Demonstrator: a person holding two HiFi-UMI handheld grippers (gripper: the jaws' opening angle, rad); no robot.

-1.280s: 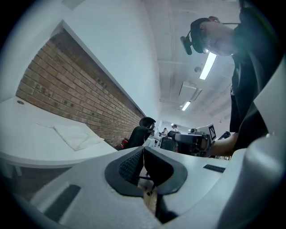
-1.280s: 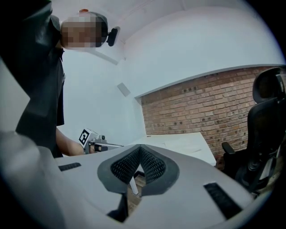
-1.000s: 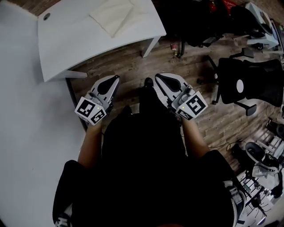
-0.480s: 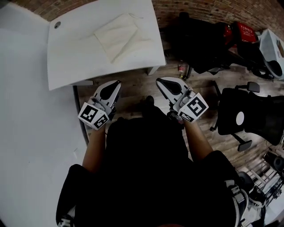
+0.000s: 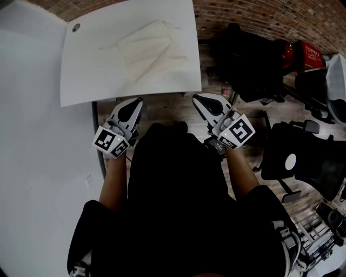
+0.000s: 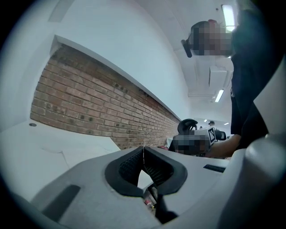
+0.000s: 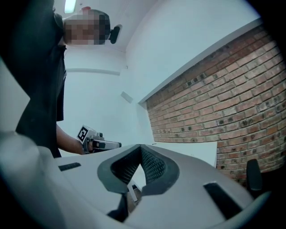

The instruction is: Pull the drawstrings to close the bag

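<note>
Both grippers are shut with nothing between the jaws: the left gripper (image 5: 137, 101) and the right gripper (image 5: 195, 98) are held level, side by side, just short of the near edge of the white table (image 5: 86, 81). The bag (image 5: 146, 51), a flat cream cloth pouch, lies well apart from them near the middle of the tabletop, toward its far side. Its drawstrings cannot be made out with certainty; only a faint thin line is seen running left from the cloth.

Several failures can be judged likely. The jaws would have to be parted first, or the strings would merely be pushed aside. Thin cords lying flat on a smooth top could be missed, or cloth could be pinched along with them, so that the mouth would not be drawn shut. If only one side were pulled, the light, unweighted bag could be dragged across the table and not closed.

A small round hole (image 5: 75, 27) is set in the far left corner of the tabletop. A brick wall (image 5: 259, 16) stands beyond, wood-patterned floor (image 5: 162, 105) is seen beneath, and black office chairs (image 5: 308, 162) are crowded at the right
</note>
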